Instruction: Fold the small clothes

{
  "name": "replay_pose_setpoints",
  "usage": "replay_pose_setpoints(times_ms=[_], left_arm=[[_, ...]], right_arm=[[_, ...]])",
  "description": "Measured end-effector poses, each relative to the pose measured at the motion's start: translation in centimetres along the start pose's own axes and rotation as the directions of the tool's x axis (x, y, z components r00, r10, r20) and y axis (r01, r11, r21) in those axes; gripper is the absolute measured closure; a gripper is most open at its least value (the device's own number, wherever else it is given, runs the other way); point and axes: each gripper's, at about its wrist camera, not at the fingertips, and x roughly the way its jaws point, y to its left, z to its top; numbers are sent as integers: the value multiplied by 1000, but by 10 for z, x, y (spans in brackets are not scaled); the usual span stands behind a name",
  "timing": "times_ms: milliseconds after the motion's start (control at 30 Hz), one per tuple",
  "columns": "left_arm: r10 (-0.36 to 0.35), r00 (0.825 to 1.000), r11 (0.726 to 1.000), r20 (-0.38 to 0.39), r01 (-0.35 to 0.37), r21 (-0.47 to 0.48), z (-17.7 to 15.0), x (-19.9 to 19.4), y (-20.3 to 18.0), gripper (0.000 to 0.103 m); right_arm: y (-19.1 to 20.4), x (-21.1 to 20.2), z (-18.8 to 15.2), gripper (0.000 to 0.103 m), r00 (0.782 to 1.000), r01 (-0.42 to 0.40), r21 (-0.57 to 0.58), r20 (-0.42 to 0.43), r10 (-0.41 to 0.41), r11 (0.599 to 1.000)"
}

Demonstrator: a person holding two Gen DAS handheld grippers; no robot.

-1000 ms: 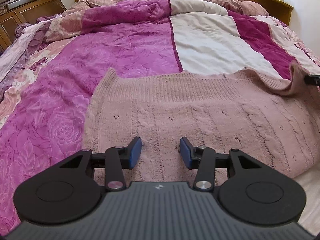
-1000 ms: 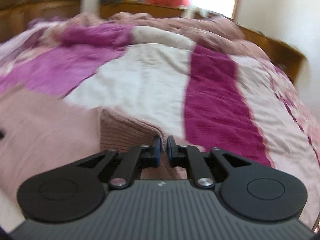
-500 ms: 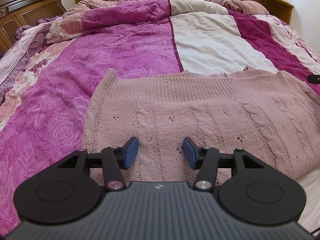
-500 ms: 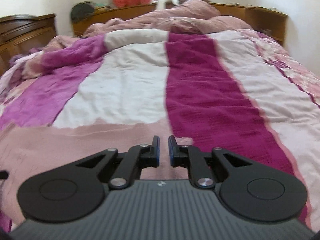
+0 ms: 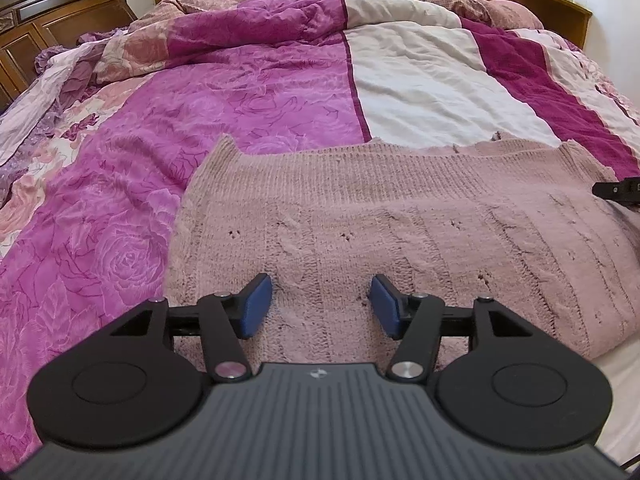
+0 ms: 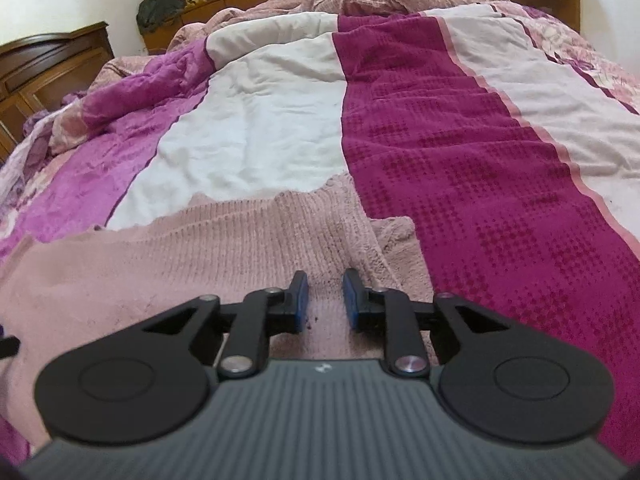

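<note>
A pale pink cable-knit sweater (image 5: 360, 216) lies spread flat on the near part of a bed covered by a quilt (image 5: 256, 92) of magenta, white and deep crimson panels, its ribbed hem running across the far side of the garment. The left gripper (image 5: 322, 300) hovers over the near edge of the knit with its jaws standing well apart, having just been opening wider; the blue pads (image 5: 256, 306) flank a strip of sweater that lies below them, but neither pad presses on it, so nothing is held. The right gripper (image 6: 325, 296) sits over the sweater's right end, near the ribbed corner (image 6: 340, 216) where a folded flap overlaps the crimson panel. Its jaws have just been parting and now show a narrow gap, with knit visible beneath and between the pads (image 6: 301, 298); whether the pads brush the fabric cannot be told, but they do not clamp it. A dark wooden headboard (image 5: 56, 8) stands beyond the bed.
</note>
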Motion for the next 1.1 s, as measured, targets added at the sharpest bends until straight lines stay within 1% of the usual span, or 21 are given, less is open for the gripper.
replay_pose_setpoints(times_ms=[67, 100, 133, 167, 200, 267, 467, 533, 567, 600, 667, 867, 1100], left_arm=[[0, 1000, 1000, -3, 0, -9, 0, -4, 0, 39], [-1, 1000, 1000, -4, 1, -13, 0, -5, 0, 39], [-2, 1000, 1000, -6, 2, -17, 0, -7, 0, 39], [-3, 1000, 1000, -7, 3, -20, -1, -10, 0, 39], [-3, 1000, 1000, -8, 3, -23, -1, -12, 0, 39], [-2, 1000, 999, -9, 2, -32, -3, -17, 0, 39], [-12, 1000, 998, -4, 12, -66, -8, -36, 1, 38], [-8, 1000, 998, -2, 8, -70, -9, -40, 0, 36], [-6, 1000, 997, -3, 6, -71, -10, -42, 0, 35], [-5, 1000, 997, -4, 5, -73, -11, -45, 0, 35], [-5, 1000, 997, -8, 4, -76, -13, -48, -1, 34], [-14, 1000, 996, -26, 11, -94, -18, -54, -3, 34], [-10, 999, 997, -38, 7, -83, -22, -55, -8, 34]], right_arm=[[0, -9, 0, 78, 1000, -1, 5, 12, 1, 1000], [1, -15, 0, 71, 1000, 1, 7, 22, -1, 1000], [1, -20, -1, 66, 999, -1, 10, 33, 1, 1000], [0, -26, -2, 57, 999, -5, 13, 45, 4, 1000], [1, -33, -3, 53, 998, -6, 14, 58, 5, 1000], [1, -45, -6, 52, 997, -5, 14, 72, 4, 1000], [-7, -73, -19, 52, 997, -11, 68, 82, 6, 998], [-9, -82, -25, 48, 996, -5, 81, 86, -2, 997], [-12, -86, -28, 43, 996, -3, 90, 88, -5, 996], [-14, -90, -32, 42, 996, -7, 104, 90, -2, 995], [-19, -96, -37, 42, 997, -26, 141, 81, 15, 990], [-30, -106, -55, 42, 998, -41, 207, 57, 30, 977], [-42, -100, -68, 39, 997, -74, 290, 38, 66, 954]])
